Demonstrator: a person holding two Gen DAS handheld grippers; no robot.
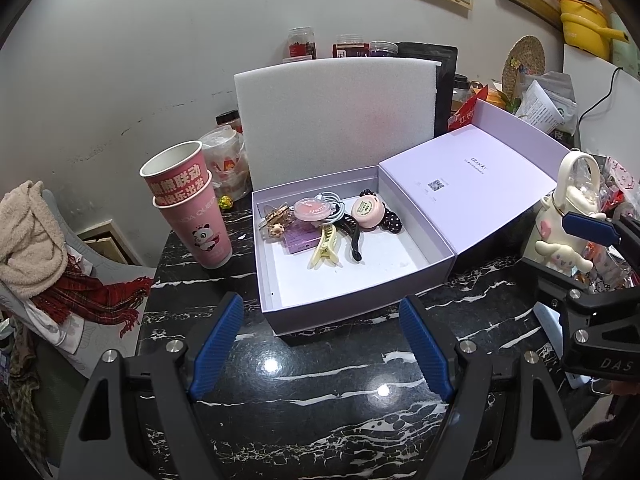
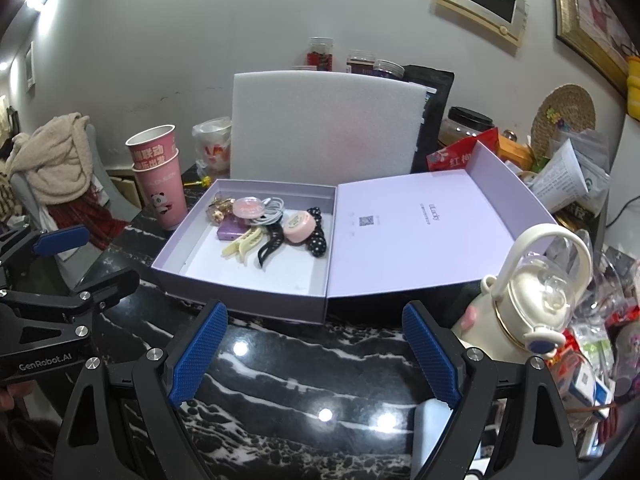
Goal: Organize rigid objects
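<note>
Left wrist view has the left tongs (image 1: 320, 344) nearest, spread wide with nothing between them above the black marbled tabletop (image 1: 320, 420); in the right wrist view the right tongs (image 2: 316, 352) hang the same way, wide and empty. Just beyond both stands an open lilac box (image 1: 276, 312), its lid (image 1: 472, 184) folded flat to the right. Gathered in the box's far half lie a cream hair claw (image 1: 324, 250), a black hair clip (image 1: 352, 236), a purple case (image 1: 298, 240), a gold clip (image 1: 274, 216), a pink round tin (image 1: 312, 208) on a coil of pale cable, a pink compact (image 1: 368, 212) and a dotted black bow (image 1: 390, 216); the near half is bare. Left of the box stand two stacked pink paper cups (image 1: 192, 204). To the right, near the lid, stands a cream bottle (image 2: 532, 300) with a loop handle. Behind the box a white foam sheet (image 1: 336, 120) stands upright, with jars (image 1: 302, 42) behind it.
</note>
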